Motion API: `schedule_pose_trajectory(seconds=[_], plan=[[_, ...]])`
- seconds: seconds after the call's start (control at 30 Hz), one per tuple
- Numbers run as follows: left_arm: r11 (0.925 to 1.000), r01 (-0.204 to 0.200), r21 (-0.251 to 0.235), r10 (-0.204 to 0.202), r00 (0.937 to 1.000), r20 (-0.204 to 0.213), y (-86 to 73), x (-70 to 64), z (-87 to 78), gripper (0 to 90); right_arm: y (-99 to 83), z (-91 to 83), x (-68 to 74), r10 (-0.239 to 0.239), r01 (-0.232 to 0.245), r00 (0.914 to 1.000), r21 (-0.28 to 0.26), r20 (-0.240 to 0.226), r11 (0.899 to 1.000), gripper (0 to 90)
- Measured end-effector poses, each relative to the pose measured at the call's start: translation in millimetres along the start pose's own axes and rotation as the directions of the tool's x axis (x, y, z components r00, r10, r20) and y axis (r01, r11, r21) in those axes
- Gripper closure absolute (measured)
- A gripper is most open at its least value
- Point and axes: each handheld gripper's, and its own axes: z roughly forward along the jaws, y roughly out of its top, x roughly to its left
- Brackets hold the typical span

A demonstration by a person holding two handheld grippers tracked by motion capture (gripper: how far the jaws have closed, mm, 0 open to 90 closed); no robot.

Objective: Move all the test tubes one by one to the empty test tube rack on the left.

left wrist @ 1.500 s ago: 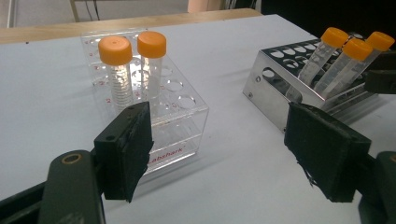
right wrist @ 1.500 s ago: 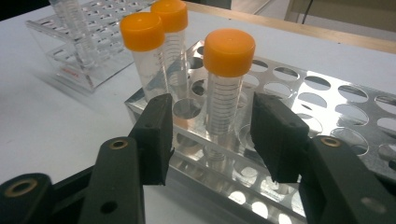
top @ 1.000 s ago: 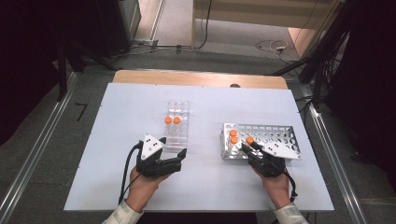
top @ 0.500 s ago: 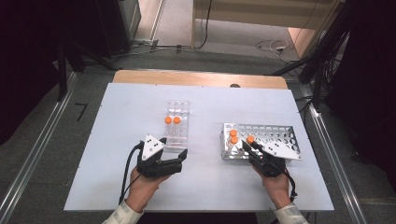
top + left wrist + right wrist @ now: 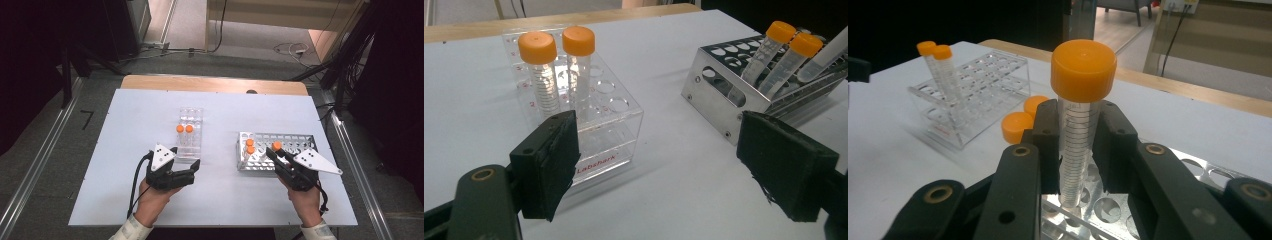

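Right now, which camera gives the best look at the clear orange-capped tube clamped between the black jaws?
The right gripper view: the clear orange-capped tube stands close and upright there, pinched by the right gripper. The high view shows mostly its cap; the left gripper view shows a slanted length at the edge.

Shiny metal rack (image 5: 295, 142), clear glossy plastic rack (image 5: 190, 131), matt table (image 5: 150, 105).

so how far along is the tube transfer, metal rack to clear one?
Done: two orange-capped tubes stand in the clear plastic rack. In hand: the right tongs are shut on a third tube with its foot just above a hole of the metal rack. Left: two capped tubes lean in the metal rack. The left tongs are open and hold nothing, in front of the clear rack.
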Motion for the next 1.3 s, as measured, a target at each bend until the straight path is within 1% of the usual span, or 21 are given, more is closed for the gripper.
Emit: schedule_pose_trajectory(seconds=[0.17,0.33,0.53,0.63,0.73,0.77,0.83,0.93,1.1,1.3], plan=[[1.0,0.002,-0.004,-0.002,1.0,-0.001,0.2,0.4,-0.7,16.8,1.4,-9.3,8.8,-0.012,0.012,0.9992,0.001,-0.039,1.0,71.5],[1.0,0.003,-0.005,-0.003,1.0,-0.001,0.4,0.6,-1.3,16.8,0.0,-15.2,21.3,-0.034,0.035,0.9958,0.008,-0.085,0.999,71.5],[1.0,0.001,-0.005,-0.001,1.0,-0.001,0.6,0.2,-1.7,16.8,-2.0,-12.7,36.3,-0.055,0.058,0.9889,0.016,-0.138,0.998,71.5],[1.0,0.002,-0.006,-0.002,1.0,0.002,0.8,-0.1,-2.1,16.9,-4.2,-8.8,43.5,-0.062,0.067,0.9843,0.03,-0.165,0.997,71.5],[1.0,0.001,-0.005,-0.001,1.0,0.007,0.9,-0.9,-2.0,16.9,-7.7,-3.2,50.5,-0.072,0.081,0.9805,0.045,-0.183,0.996,71.5],[1.0,0.001,-0.006,-0.001,1.0,0.009,0.8,-1.2,-1.8,16.9,-9.0,-0.6,52.5,-0.079,0.089,0.9781,0.046,-0.193,0.995,71.5],[1.0,-0.001,-0.003,0.001,0.9999,0.011,0.9,-1.8,-1.7,16.9,-11.3,3.7,57.3,-0.078,0.091,0.9758,0.058,-0.205,0.994,71.5],[1.0,-0.001,-0.006,0.002,0.9998,0.019,1.4,-4.4,-1.8,16.9,-13.7,11.3,64.4,-0.09,0.107,0.9696,0.064,-0.228,0.992,71.6],[0.9999,-0.012,-0.007,0.012,0.9992,0.039,2.2,-9.5,-1.4,16.9,-17.3,27.5,76.9,-0.1,0.125,0.9611,0.082,-0.258,0.989,71.5],[0.9998,-0.018,-0.01,0.019,0.9979,0.062,3.4,-15.9,-2.1,16.9,-18.6,47.1,89.1,-0.108,0.14,0.9541,0.098,-0.279,0.985,71.6]])
